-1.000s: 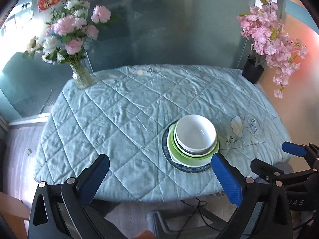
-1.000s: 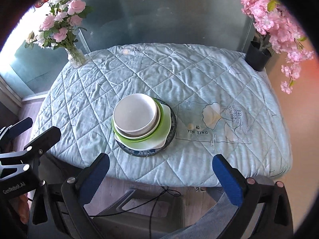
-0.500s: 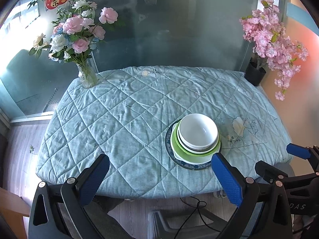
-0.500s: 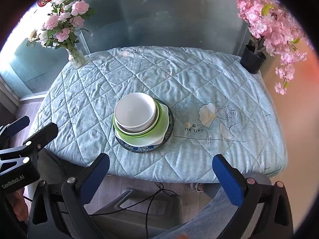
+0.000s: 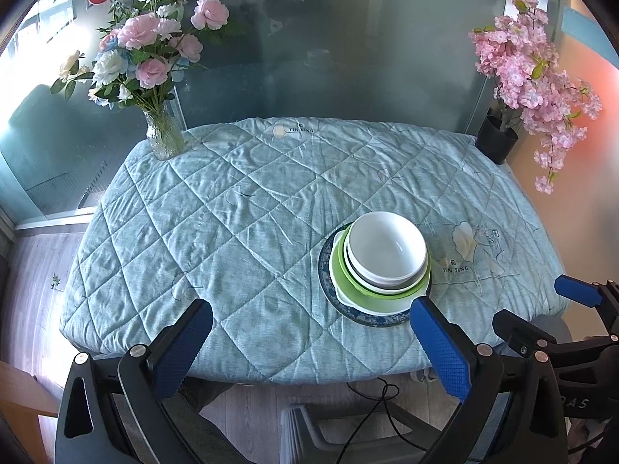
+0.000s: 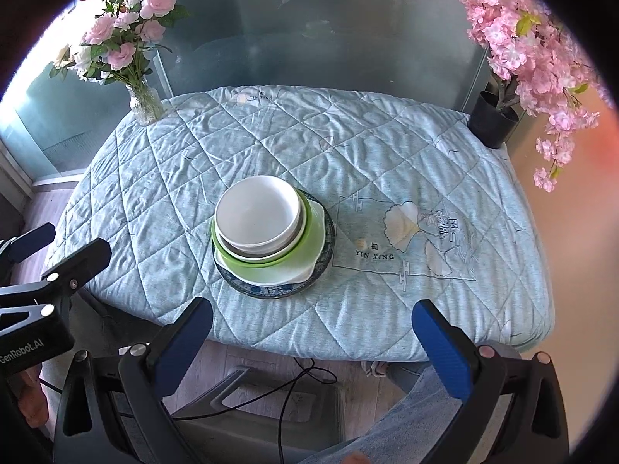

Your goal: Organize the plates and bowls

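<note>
A stack of dishes sits on the quilted teal tablecloth [image 5: 232, 232]: a white bowl [image 5: 387, 247] on top, nested in another white bowl and a green bowl [image 5: 381, 295], on a white dish and a blue-patterned plate [image 5: 361, 317]. The white bowl [image 6: 257, 214], green bowl [image 6: 305, 241] and blue plate [image 6: 267, 292] also show in the right wrist view. My left gripper [image 5: 309, 342] is open and empty, held back off the table's near edge, left of the stack. My right gripper [image 6: 311, 338] is open and empty, also off the near edge.
A glass vase of pink and white flowers [image 5: 162, 137] stands at the far left corner. A black pot of pink blossoms [image 5: 497, 141] stands at the far right corner. A chair base and cable [image 6: 271, 390] lie on the floor below the near edge.
Both grippers have drawn back and risen a little from the table, so the table and stack look smaller and farther. The stack has not moved. Both grippers stay open.
</note>
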`<move>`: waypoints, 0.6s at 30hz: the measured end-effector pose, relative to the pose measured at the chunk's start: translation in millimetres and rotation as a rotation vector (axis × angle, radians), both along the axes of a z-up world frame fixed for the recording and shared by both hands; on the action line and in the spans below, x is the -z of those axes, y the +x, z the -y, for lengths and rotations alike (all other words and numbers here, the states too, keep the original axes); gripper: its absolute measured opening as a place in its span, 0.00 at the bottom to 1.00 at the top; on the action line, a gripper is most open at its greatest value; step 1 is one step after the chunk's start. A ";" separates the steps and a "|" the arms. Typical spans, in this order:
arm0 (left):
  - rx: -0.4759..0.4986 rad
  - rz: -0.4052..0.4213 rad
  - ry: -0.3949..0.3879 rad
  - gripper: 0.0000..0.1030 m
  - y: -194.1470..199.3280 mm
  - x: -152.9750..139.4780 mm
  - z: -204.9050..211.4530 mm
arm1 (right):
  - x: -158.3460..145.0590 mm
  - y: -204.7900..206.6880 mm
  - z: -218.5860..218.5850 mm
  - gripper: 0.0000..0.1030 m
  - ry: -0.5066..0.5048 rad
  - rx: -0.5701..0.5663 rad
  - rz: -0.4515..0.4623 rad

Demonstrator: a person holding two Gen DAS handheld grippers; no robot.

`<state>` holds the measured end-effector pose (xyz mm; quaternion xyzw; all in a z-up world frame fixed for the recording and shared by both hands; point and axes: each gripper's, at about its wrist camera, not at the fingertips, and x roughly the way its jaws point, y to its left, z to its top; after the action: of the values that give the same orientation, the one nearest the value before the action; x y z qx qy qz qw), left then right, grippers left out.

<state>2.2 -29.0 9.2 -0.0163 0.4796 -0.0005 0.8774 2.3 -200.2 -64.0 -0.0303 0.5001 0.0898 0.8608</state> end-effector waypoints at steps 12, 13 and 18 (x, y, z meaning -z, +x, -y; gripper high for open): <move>0.011 -0.024 0.015 1.00 7.2 12.8 6.8 | 10.1 5.2 1.1 0.99 0.008 0.005 -0.021; 0.012 -0.028 0.014 1.00 7.5 13.4 7.3 | 11.0 5.4 1.3 0.99 0.009 0.004 -0.023; 0.011 -0.035 0.015 1.00 11.0 16.7 7.1 | 12.6 6.3 1.8 0.99 0.015 0.004 -0.025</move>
<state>13.2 -36.1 -7.5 -0.0070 0.4949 -0.0011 0.8689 8.6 -202.0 -76.7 -0.0217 0.5101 0.0920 0.8549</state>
